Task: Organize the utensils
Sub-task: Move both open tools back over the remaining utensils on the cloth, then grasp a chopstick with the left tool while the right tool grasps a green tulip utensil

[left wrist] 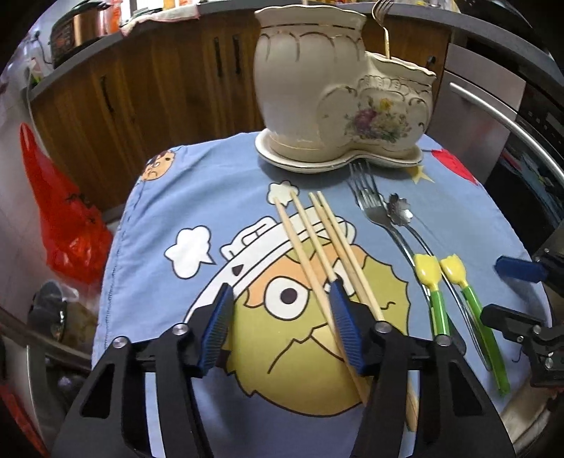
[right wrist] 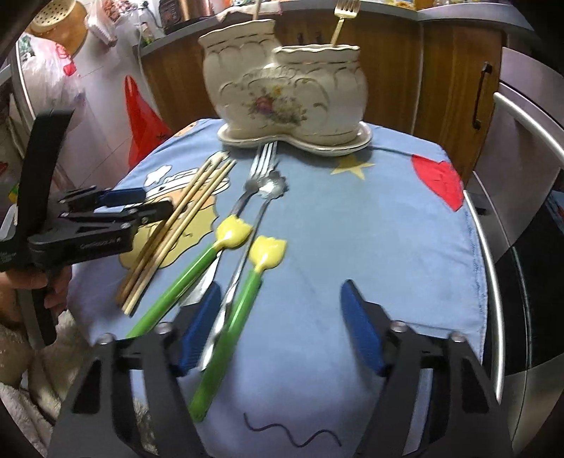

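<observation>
A cream ceramic holder [left wrist: 338, 91] with two joined compartments is being seen at the far edge of the table, standing on a matching saucer [left wrist: 338, 160] over a blue cartoon cloth [left wrist: 197, 197]. In the smaller compartment a gold fork [right wrist: 340, 21] is being held upright, tines up. From the taller compartment a thin pale stick [right wrist: 257, 8] is seen rising in the right wrist view; what it is cannot be told.

Four wooden chopsticks [left wrist: 317, 239] are lying on the cloth in front of the holder, close together and angled. Just beside them, a steel fork [left wrist: 370, 200] and a flower-bowled spoon [left wrist: 400, 208] are lying with their heads near the saucer, and two green-handled utensils with yellow tulip ends [right wrist: 232, 230] are resting alongside and partly over the steel handles.

The left gripper [left wrist: 282, 299] is being held low over the chopsticks with its blue pads spread apart, nothing being pinched; the right-hand pad is lying against the chopsticks. The right gripper [right wrist: 282, 306] is likewise being held with its fingers spread wide, its left pad just beside a green handle and the spoon's shaft, nothing being grasped.
</observation>
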The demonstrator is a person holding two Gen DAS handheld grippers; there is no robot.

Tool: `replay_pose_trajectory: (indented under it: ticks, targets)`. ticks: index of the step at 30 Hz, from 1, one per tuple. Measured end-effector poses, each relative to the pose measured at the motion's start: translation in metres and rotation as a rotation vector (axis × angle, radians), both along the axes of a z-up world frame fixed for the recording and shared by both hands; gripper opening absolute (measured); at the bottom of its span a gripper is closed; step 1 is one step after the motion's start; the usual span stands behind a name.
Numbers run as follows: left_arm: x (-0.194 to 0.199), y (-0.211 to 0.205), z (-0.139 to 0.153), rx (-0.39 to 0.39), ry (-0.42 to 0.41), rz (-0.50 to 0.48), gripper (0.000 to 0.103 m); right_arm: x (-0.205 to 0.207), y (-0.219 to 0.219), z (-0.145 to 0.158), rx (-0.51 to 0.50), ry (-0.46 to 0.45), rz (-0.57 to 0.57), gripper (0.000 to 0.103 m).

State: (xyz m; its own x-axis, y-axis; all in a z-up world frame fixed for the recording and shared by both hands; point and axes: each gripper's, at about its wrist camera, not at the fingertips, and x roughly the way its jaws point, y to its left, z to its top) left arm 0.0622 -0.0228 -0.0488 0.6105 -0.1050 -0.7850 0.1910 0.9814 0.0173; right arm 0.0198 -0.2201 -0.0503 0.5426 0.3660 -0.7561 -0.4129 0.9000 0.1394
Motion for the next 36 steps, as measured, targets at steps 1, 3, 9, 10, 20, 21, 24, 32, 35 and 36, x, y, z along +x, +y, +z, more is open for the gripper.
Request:
replay_pose_trajectory:
  ticks: [1,3,9,10,20,21,24,32,35,36]
  targets:
    - [0.0,-0.001,-0.001,0.002,0.0,-0.013,0.045,0.0,0.001,0.0,0.01,0.012,0.009,0.05]
    - [0.001,-0.003,-0.001,0.01,0.0,-0.029,0.032,0.001,0.003,-0.002,0.021,0.039,0.028,0.036]
    - [0.004,0.005,-0.001,-0.005,0.015,-0.046,0.014,0.0,0.009,-0.002,0.014,0.045,0.047,0.021]
    - [0.004,0.006,-0.001,-0.023,0.021,-0.055,0.011,0.001,0.01,-0.002,0.012,0.043,0.047,0.02]
    - [-0.003,0.016,0.004,0.008,0.036,-0.135,0.001,0.005,-0.007,0.005,-0.065,-0.004,0.034,0.009]
    - [-0.004,0.017,0.004,0.018,0.038,-0.142,0.001,0.007,-0.008,0.004,-0.074,-0.009,0.026,0.009]
    - [-0.007,0.019,0.004,0.051,0.05,-0.146,0.001,0.013,-0.017,0.004,-0.078,0.002,0.0,0.009]
    - [-0.003,0.014,0.008,-0.028,0.053,-0.067,0.019,0.025,-0.015,0.002,-0.093,0.022,-0.023,0.012]
    - [0.003,0.01,0.003,-0.029,0.061,-0.033,0.02,0.028,-0.012,0.001,-0.1,0.026,-0.026,0.019]
    - [0.003,0.01,0.002,-0.026,0.063,-0.024,0.02,0.029,-0.012,0.0,-0.103,0.029,-0.028,0.022]
